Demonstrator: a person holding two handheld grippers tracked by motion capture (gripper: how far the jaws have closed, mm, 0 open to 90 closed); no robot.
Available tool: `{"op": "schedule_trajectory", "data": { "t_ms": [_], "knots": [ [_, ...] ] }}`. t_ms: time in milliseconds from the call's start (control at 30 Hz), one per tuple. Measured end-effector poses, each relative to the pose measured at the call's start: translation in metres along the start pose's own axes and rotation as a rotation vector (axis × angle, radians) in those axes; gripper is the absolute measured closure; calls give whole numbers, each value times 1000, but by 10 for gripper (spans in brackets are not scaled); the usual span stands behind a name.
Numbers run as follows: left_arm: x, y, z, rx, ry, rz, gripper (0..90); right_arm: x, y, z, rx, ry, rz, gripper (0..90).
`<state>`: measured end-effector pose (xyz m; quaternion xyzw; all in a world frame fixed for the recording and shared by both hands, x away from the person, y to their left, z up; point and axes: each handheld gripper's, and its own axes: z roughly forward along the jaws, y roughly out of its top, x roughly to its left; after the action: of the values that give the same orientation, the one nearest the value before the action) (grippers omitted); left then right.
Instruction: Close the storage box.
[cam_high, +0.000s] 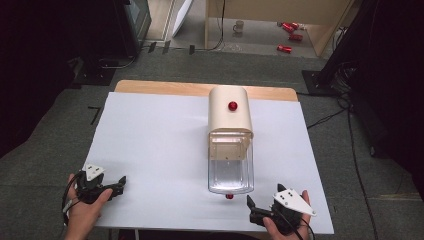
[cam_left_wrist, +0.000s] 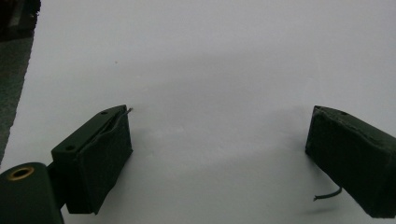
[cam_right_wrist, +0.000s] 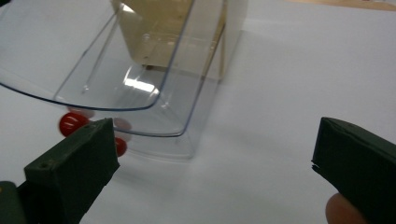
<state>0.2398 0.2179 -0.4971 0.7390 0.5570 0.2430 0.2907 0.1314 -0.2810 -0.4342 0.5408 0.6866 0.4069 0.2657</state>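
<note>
Still apart: both grippers are held wide open and empty at the near table edge

If the right gripper (cam_high: 251, 204) is swung carelessly, the clear drawer (cam_high: 230, 172) and its red knob (cam_high: 229, 196), just beside it, could be shoved askew; the left gripper (cam_high: 121, 182) is kept well away

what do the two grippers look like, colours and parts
Both the left gripper and the right gripper are black, with two blocky dark jaws each. Each carries a pale grey three-cornered plate with small holes on top, and a thin dark cable trails from each. No sleeves are visible.
</note>
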Motion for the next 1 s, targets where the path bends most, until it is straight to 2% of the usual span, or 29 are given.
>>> {"op": "schedule_trajectory", "data": {
  "t_ms": [100,267,533,633,667,700,733,800,967,1000],
  "knots": [
    [0,0,0,1,1,1,68,9,0,3,12,33,-17,0],
    [-1,0,-1,1,10,-7,68,23,-2,9,27,55,-48,0],
    [-3,-1,-1,2,21,-18,69,37,-6,19,40,64,-58,0],
    [-3,-1,-1,3,20,-18,69,39,-7,21,42,61,-50,11],
    [-3,-1,-1,3,20,-18,69,41,-9,22,33,41,-36,86],
    [-3,-1,-1,3,19,-18,69,42,-9,22,25,30,-28,119],
    [-3,-1,-1,3,19,-18,69,42,-9,22,25,30,-28,119],
    [-3,-1,-1,3,20,-18,69,44,-9,22,18,31,3,139],
    [-3,-1,-1,2,20,-18,69,50,-11,23,14,11,3,187],
    [-3,-1,-1,3,20,-18,69,53,-12,23,11,-4,-10,188]
  ]
}}
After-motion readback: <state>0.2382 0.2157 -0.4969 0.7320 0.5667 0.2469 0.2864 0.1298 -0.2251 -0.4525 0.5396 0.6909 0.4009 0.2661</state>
